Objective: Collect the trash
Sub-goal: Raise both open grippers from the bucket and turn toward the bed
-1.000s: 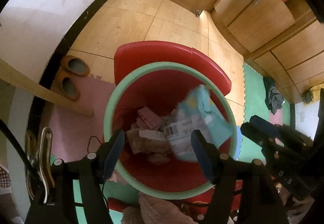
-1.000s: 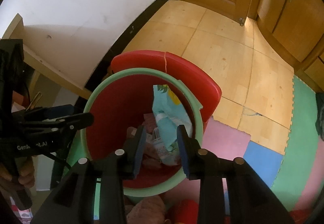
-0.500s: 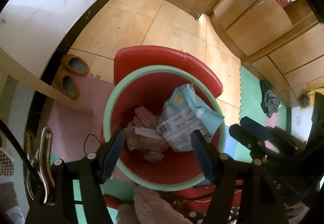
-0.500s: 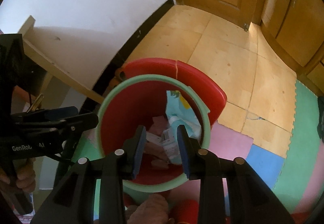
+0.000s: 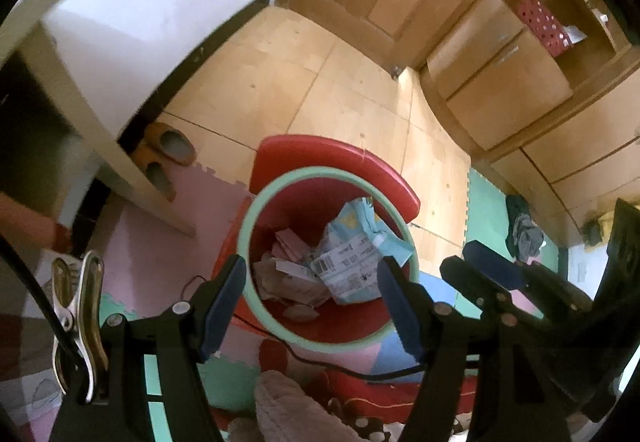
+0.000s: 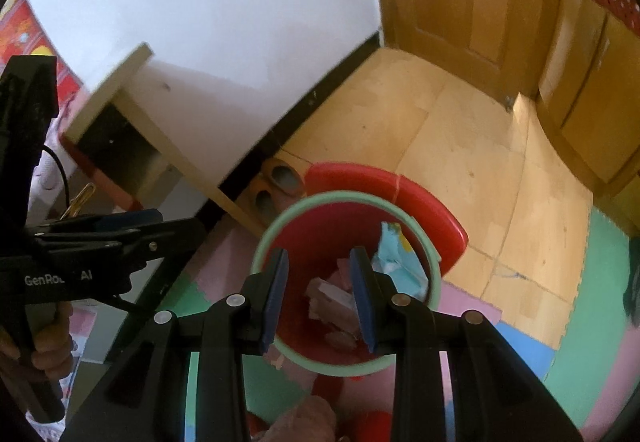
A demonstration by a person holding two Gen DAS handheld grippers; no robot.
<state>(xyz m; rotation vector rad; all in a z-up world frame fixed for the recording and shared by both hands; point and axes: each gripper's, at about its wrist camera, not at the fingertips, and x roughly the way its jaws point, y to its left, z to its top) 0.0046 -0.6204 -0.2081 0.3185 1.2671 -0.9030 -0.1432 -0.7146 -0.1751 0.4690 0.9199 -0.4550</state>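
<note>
In the left wrist view the left gripper (image 5: pixel 312 298) sits low in the frame, its blue-padded fingers (image 5: pixel 224 298) wide apart with nothing between them. The right gripper (image 6: pixel 320 298) has its fingers (image 6: pixel 276 290) only partly apart and also empty. Both hang above the red bin (image 5: pixel 320 330) with its pale green rim, at lower centre of each view. The trash lies down inside it, well below the fingers: a light blue packet (image 5: pixel 356 258) with a barcode label and pinkish paper scraps (image 5: pixel 280 270). Around the bin lie foam mats (image 5: pixel 148 242), a black cable (image 5: pixel 340 366) and, at middle left, slippers (image 5: pixel 168 146) beside a shelf board (image 5: pixel 132 170).
</note>
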